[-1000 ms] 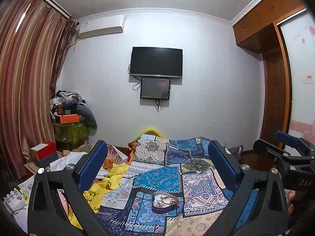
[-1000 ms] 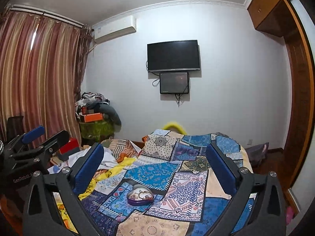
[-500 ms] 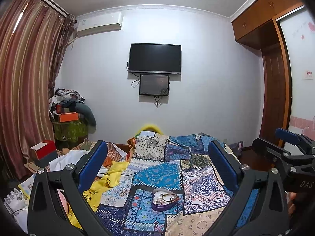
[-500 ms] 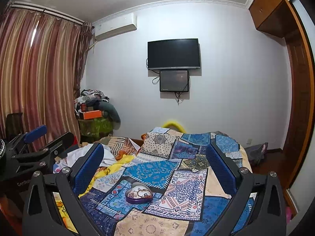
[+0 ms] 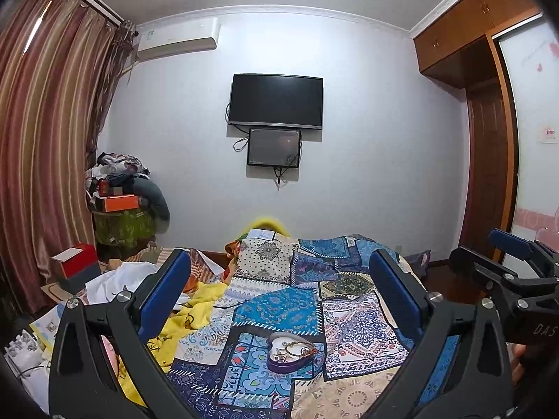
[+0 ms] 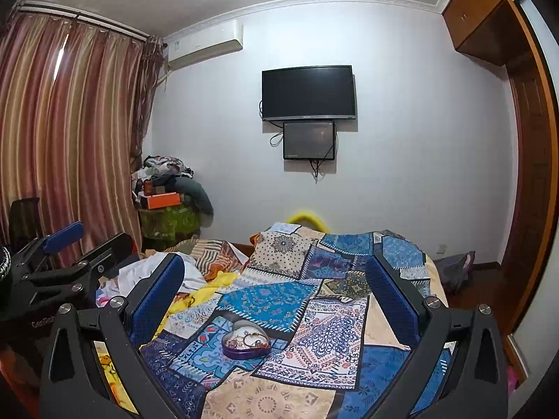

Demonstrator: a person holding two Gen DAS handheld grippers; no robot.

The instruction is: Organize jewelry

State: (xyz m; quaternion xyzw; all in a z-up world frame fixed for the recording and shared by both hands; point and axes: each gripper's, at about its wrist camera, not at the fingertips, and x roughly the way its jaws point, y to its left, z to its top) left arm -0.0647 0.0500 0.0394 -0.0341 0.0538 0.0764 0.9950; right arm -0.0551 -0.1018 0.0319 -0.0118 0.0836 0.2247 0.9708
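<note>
A bedroom with pale walls (image 5: 367,160) fills both views, striped reddish curtains (image 5: 45,160) covering the left side and a wooden wardrobe (image 5: 485,160) on the right. On the far wall hang a white air conditioner (image 5: 176,40), a dark television (image 5: 276,99) and a smaller dark screen (image 5: 274,147) just below it. In the far left corner a green-covered stand (image 5: 122,225) carries a heap of clothes and an orange box (image 5: 120,203).

The bed (image 6: 384,324) takes up the near ground, spread with a blue patchwork quilt (image 5: 279,309); white and yellow cloths (image 5: 195,309) lie crumpled along its left edge, near a red box (image 5: 75,265).

The left hand-held gripper (image 5: 279,293) hangs above the quilt with its 2 blue-padded fingers wide apart and nothing between them. The right hand-held gripper (image 6: 274,295) is likewise spread and empty.

A purple heart-shaped jewelry box (image 5: 290,348) rests open on the quilt in the near middle of the bed, apart from both grippers, with rings and bangles (image 6: 247,340) lying inside it.
</note>
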